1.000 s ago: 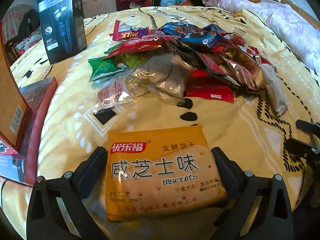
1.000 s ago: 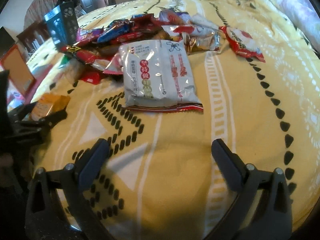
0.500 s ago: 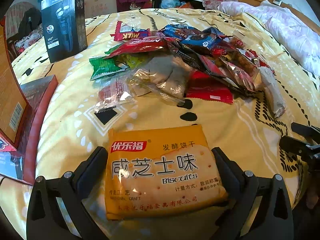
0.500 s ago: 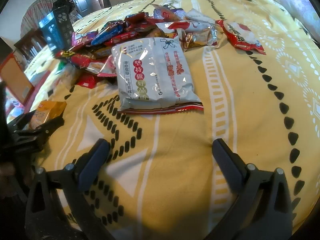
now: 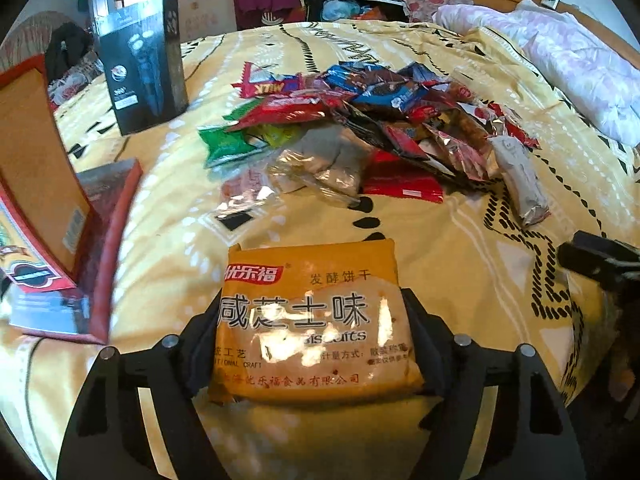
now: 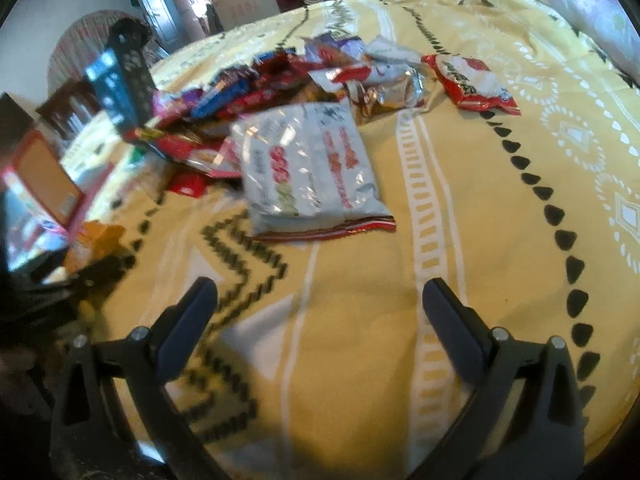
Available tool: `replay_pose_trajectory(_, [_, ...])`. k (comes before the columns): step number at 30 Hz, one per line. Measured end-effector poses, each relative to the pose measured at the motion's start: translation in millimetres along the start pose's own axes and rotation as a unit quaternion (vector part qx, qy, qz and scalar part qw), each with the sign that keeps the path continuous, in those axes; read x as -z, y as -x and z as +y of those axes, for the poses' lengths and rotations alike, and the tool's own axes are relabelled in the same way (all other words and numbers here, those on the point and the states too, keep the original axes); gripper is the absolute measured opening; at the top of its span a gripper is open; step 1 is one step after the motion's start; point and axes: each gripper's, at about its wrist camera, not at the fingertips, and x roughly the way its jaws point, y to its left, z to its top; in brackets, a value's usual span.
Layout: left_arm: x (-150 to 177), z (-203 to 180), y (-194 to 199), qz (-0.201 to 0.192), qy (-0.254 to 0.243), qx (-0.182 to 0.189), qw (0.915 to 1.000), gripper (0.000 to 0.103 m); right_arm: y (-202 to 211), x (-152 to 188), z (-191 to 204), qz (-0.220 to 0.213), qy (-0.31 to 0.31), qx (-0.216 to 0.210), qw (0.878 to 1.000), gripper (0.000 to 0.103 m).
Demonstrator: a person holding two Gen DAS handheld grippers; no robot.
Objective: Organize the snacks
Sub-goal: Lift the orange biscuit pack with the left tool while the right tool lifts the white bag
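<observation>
R gripper [image 6: 320, 312] fingers apart; silver snack pack [image 6: 308, 168] ahead on bedspread [image 6: 480, 240].

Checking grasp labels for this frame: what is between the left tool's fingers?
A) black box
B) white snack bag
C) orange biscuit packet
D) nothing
C: in the left wrist view the orange biscuit packet sits clamped between the fingers of the left tool, both pads pressed to its sides, while the white snack bag lies free on the bedspread ahead of the open right tool.

Motion blur smears the white snack bag's [image 6: 308, 168] print unreadable
</observation>
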Motion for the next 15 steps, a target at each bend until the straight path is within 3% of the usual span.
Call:
replay_pose_trajectory(6, [-7,9,13,-0.010,0.004,-0.005,0.9999,0.081,14,-30,15,-0.033,0.030,-0.012,0.999,0.103])
replay_pose_trajectory(12, [-16,7,21,-0.016,0.003,-0.003,0.9999,0.081,-38,-58,16,0.022,0.054,0.015,0.998,0.101])
replay_pose_trajectory(13, [-17,7,23,-0.018,0.001,-0.003,0.9998,0.081,-44,-59,15,0.029,0.055,0.019,0.998,0.099])
replay_pose_trajectory(15, [-20,6,26,-0.021,-0.002,-0.001,0.9998,0.081,-47,-58,11,0.038,0.051,0.026,0.998,0.078])
